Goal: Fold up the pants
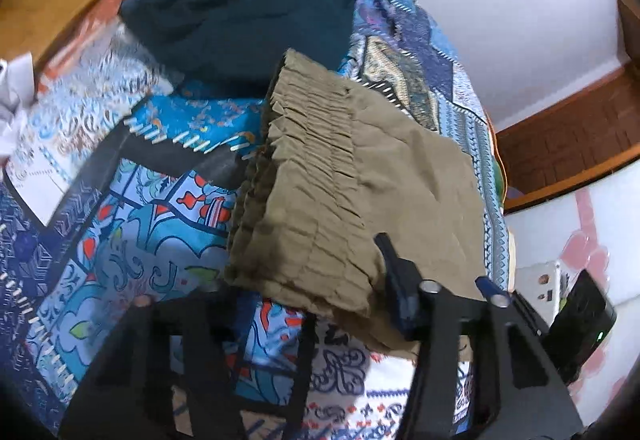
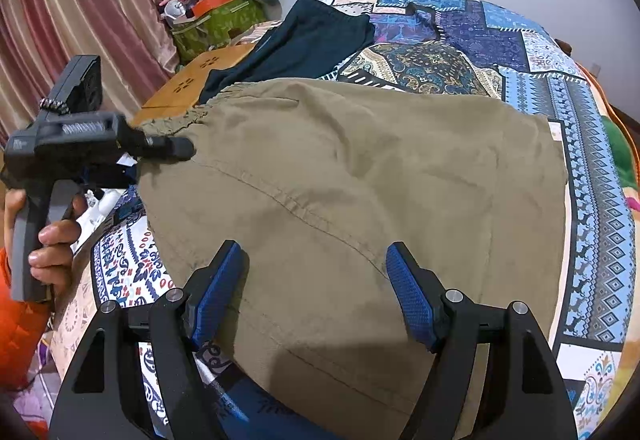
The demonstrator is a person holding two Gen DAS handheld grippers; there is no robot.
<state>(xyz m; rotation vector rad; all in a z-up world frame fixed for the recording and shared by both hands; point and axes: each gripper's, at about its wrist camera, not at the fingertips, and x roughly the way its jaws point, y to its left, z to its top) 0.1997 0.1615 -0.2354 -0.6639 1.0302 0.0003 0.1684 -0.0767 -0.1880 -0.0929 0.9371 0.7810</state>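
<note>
The olive khaki pants [image 2: 360, 175] lie folded on the patterned quilt, elastic waistband [image 1: 316, 143] toward the far left. In the left wrist view the pants [image 1: 400, 191] lie ahead. My left gripper [image 1: 288, 304] is at the waistband corner; its right finger [image 1: 396, 280] rests on the cloth, its left finger is hidden under the fabric. It also shows in the right wrist view [image 2: 176, 147] at the waistband edge. My right gripper [image 2: 316, 276] is open, jaws wide apart just above the near part of the pants.
A dark teal garment [image 1: 240, 7] [image 2: 304, 35] lies on the quilt [image 2: 580, 167] beyond the pants. A wooden board [image 2: 192, 79] and a green box of clutter [image 2: 216, 23] stand at the left. The bed edge and wall lie to the right [image 1: 560, 143].
</note>
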